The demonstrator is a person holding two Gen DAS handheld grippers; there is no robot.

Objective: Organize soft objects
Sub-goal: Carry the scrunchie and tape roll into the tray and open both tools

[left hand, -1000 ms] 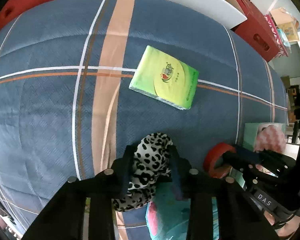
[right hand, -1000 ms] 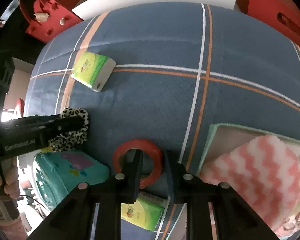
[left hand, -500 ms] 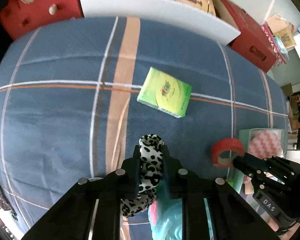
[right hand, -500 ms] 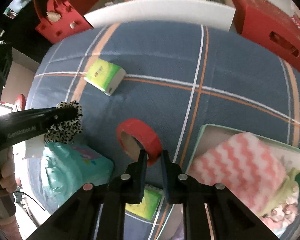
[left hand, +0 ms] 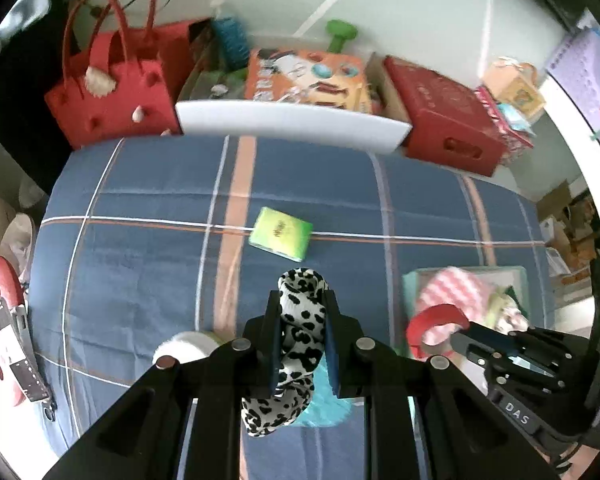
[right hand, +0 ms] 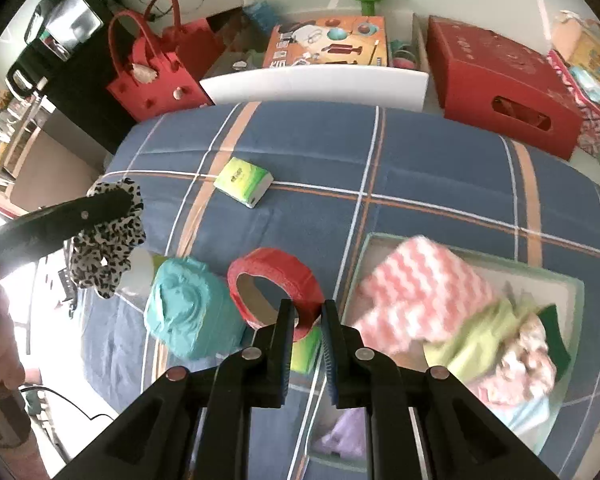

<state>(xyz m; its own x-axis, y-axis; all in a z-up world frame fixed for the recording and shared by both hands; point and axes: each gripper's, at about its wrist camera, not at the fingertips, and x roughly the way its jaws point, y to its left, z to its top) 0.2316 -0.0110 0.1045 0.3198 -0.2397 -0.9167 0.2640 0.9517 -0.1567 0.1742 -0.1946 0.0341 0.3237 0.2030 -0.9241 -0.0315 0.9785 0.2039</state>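
My left gripper (left hand: 302,322) is closed on the leopard-print scrunchie (left hand: 300,320), which hangs between the two fingers, lifted above the blue plaid bedcover (left hand: 140,248). My right gripper (right hand: 306,316) is pinching the wall of the red tape roll (right hand: 274,280), also raised off the cover. I judge that I am in the carrying step: both objects are picked up and not yet put away. The next move, I think, is to bring them to the green tray (right hand: 572,284) on my right, where a pink zigzag cloth (right hand: 416,288) and other soft things already lie. The tray is just beside the right gripper, but further from the left one. A teal packet (right hand: 184,308) and a green tissue pack (left hand: 281,233) remain on the cover.
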